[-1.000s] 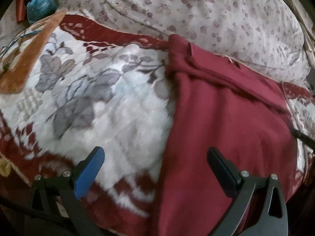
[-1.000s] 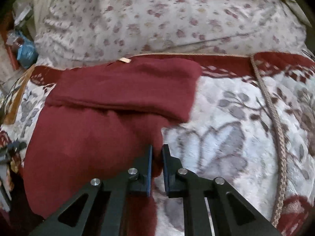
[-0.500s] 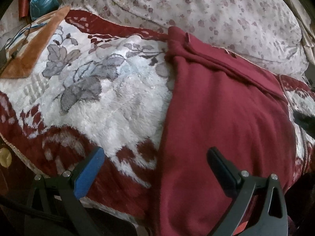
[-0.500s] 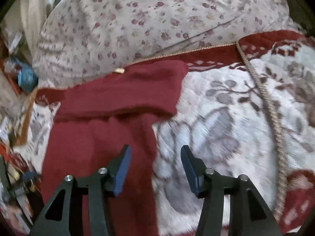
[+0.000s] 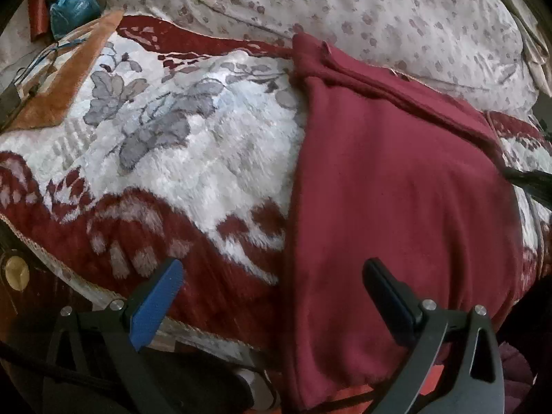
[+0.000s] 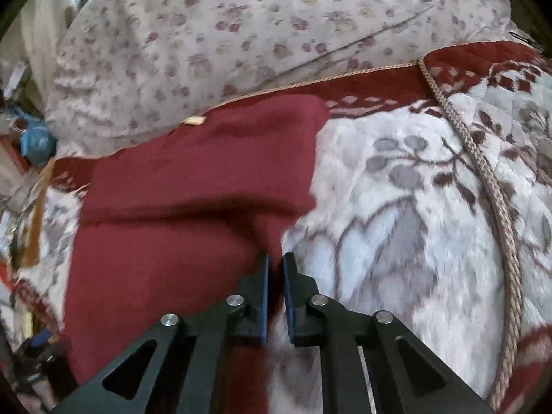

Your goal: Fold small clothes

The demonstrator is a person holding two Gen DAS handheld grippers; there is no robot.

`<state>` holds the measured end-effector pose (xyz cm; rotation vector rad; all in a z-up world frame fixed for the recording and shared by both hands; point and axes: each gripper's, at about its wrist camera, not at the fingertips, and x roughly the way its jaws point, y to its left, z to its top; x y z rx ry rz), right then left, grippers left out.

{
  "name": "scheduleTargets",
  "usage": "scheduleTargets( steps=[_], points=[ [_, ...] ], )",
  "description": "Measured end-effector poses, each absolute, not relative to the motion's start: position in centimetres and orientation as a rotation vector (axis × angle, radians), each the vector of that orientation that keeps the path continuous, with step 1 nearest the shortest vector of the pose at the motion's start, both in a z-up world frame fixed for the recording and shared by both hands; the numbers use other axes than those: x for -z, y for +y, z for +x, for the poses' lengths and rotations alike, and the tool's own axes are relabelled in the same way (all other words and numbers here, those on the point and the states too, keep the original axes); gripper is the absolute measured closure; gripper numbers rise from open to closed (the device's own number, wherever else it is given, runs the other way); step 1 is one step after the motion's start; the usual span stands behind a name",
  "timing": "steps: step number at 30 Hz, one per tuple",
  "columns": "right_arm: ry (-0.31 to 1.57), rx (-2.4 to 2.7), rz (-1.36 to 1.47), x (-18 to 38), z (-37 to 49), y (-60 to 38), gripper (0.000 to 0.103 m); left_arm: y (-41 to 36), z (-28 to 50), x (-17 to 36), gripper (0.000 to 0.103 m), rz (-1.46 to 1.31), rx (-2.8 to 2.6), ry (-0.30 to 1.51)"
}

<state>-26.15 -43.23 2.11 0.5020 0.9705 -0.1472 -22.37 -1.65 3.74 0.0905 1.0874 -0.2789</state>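
While the dark red garment lies spread flat on a plush floral blanket, the left gripper hovers over its near left edge with its jaws spread wide and nothing between them. One blue-padded finger sits over the blanket's red border, the other over the red cloth. The garment's far end is folded over into a band that runs across its width, and a small pale tag shows at that far edge in the right wrist view.

The right gripper is at the garment's right edge, its jaws drawn nearly together with only a thin slit between them. The red cloth's edge runs into that slit, so it appears to be pinched, though motion blur keeps the contact from being certain.

A braided tan cord trims the blanket on the right. Beyond the garment rises a pale flower-printed quilt. A blue plastic bag lies at the far left, off the blanket.
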Motion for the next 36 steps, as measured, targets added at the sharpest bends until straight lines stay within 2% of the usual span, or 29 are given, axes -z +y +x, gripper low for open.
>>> scheduleTargets(
  steps=[1, 2, 3, 4, 8, 15, 20, 36],
  points=[
    [0.978, 0.106, 0.512, -2.6, -27.0, -42.9, 0.071, -1.7, -22.5, -3.7, 0.0, 0.099, 0.285, 1.089],
    [0.989, 0.055, 0.52, -3.1, -28.1, -42.4, 0.061, -1.8, -22.7, -3.6, 0.0, 0.11, 0.29, 1.089],
    [1.003, 0.004, 0.518, -3.6, -29.3, -41.6, 0.046, -1.8, -23.0, -3.6, 0.0, 0.123, 0.297, 1.086],
    [1.017, -0.033, 0.508, -4.0, -30.3, -41.1, 0.043, -1.9, -23.3, -3.6, 0.0, 0.137, 0.307, 1.082],
    [1.106, -0.121, 0.457, -4.2, -35.0, -39.2, 0.043, -2.3, -24.5, -3.4, 0.0, 0.187, 0.346, 1.088],
    [1.278, -0.174, 0.456, 0.3, -39.9, -36.8, 0.043, -1.5, -25.5, -2.5, 0.0, 0.154, 0.351, 1.13],
    [1.313, -0.194, 0.494, 2.9, -39.9, -35.4, 0.043, -0.2, -25.5, -2.3, 0.0, 0.055, 0.316, 1.171],
    [1.307, -0.237, 0.486, 2.8, -38.9, -34.1, 0.036, 0.3, -26.5, -3.1, 0.0, 0.064, 0.306, 1.188]
  ],
)
